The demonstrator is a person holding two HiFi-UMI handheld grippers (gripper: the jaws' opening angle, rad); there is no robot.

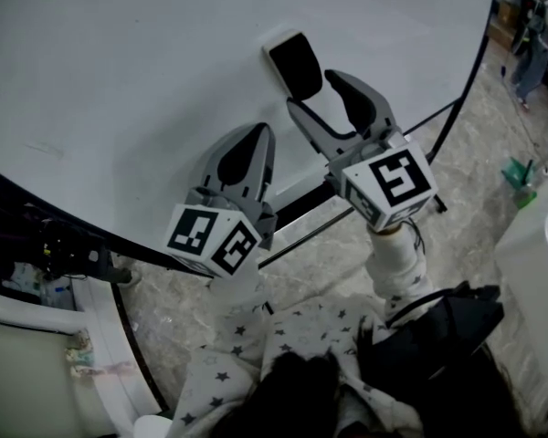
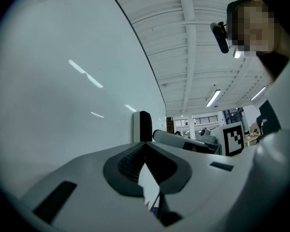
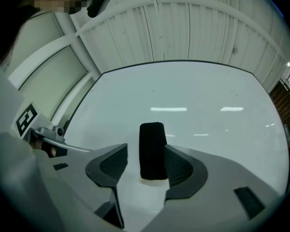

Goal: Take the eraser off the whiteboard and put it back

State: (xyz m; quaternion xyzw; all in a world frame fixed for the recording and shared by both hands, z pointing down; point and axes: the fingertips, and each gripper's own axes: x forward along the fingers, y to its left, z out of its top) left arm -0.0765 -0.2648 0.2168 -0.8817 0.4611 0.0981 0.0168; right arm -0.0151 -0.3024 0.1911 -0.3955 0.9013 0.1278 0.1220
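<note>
A black eraser [image 1: 295, 65] with a white back sticks flat on the whiteboard [image 1: 119, 80]. My right gripper [image 1: 318, 94] stands open just below it, its fingertips level with the eraser's near end. In the right gripper view the eraser [image 3: 152, 149] stands in the gap of the right gripper [image 3: 146, 159], close to the right pad, with neither pad pressing on it. My left gripper [image 1: 247, 146] is shut and empty, lower left of the eraser, against the board. The left gripper view shows the left gripper [image 2: 145, 146] with its jaws together and the eraser [image 2: 142, 125] edge-on beyond.
The board's black frame [image 1: 457, 99] curves down the right side. Marble floor [image 1: 475, 181] lies below, with a green object [image 1: 519, 176] and a white cabinet [image 1: 539, 254] at the right. A person [image 1: 534, 35] stands far off at the top right.
</note>
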